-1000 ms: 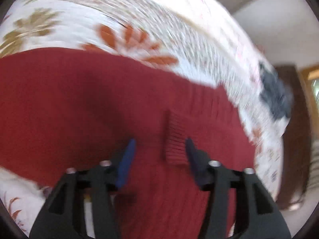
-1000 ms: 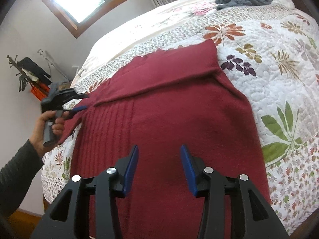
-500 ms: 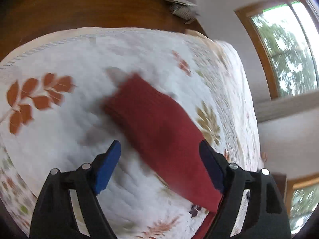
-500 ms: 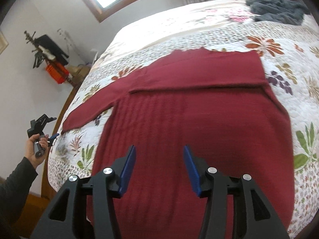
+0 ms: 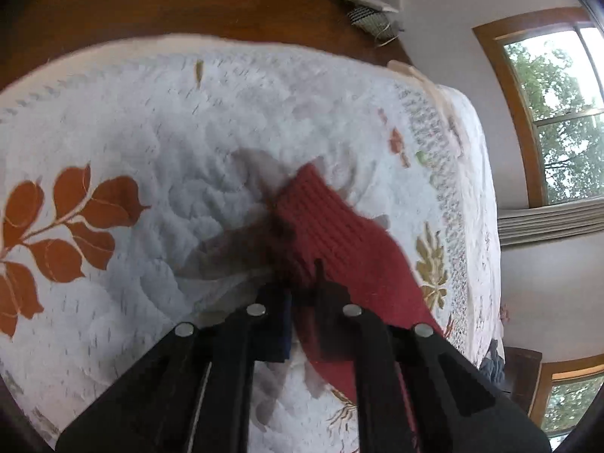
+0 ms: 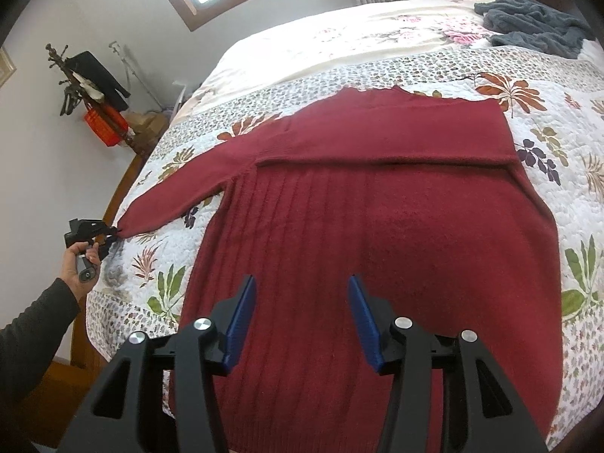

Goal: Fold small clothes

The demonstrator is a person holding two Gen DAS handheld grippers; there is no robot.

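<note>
Dark red knitted sweater lies flat on the floral quilted bed, one sleeve already folded across. Left gripper pinches the other cuff; right gripper hovers wide, empty. Mostly unfolded.

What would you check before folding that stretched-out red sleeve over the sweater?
1. Left gripper shut on the sleeve cuff: ok.
2. Sleeve stretched out straight on the quilt: ok.
3. Sweater body lying flat: ok.
4. Right gripper open and holding nothing, above the body: ok.
5. Other sleeve already folded across the chest: cannot tell.
6. Grey garment lying apart from the sweater: ok.
</note>
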